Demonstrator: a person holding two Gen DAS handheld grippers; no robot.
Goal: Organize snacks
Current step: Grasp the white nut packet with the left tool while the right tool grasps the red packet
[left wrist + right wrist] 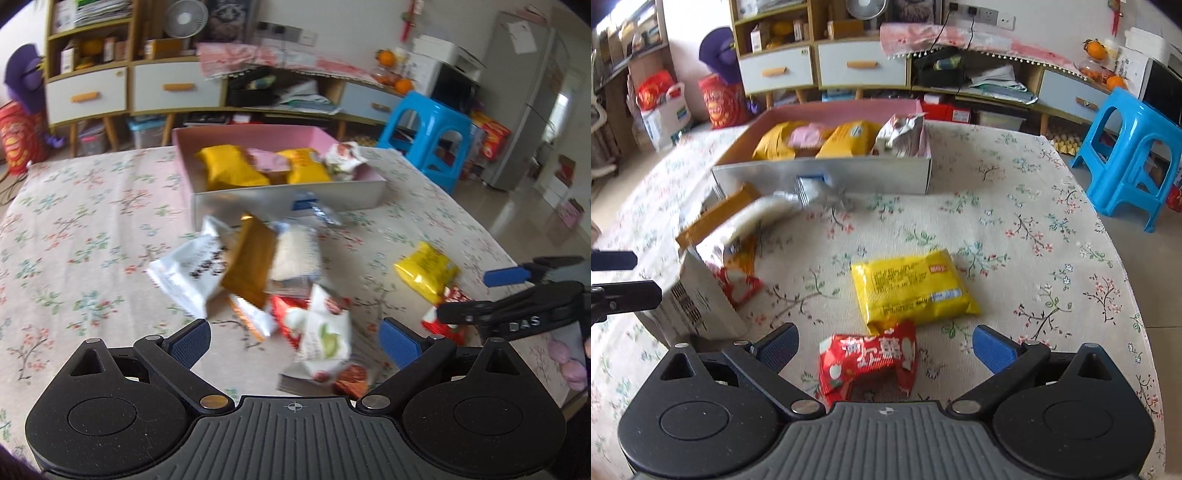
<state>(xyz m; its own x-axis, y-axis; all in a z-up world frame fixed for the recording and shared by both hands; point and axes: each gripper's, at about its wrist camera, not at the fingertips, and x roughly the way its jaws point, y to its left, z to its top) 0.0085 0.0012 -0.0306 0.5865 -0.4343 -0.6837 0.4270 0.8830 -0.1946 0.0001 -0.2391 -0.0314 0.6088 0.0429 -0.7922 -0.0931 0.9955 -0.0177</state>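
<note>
A pink-lined box [343,197] [849,179] at the table's far side holds yellow packets [231,166] [846,142] and a white one. A pile of loose snacks lies in front of it: a white packet [192,269], a brown packet [251,266], a white-green packet [325,332]. My left gripper [293,341] is open just above this pile. My right gripper [884,347] is open, with a red packet [868,362] between its fingers and a yellow packet [912,288] just beyond. The right gripper also shows at the right edge of the left wrist view [480,291].
The table has a floral cloth [92,221] [1034,229]. A blue stool [428,133] [1126,155] stands beyond the table's right side. Cabinets with drawers [147,88] line the back wall. A fridge [524,92] is at far right.
</note>
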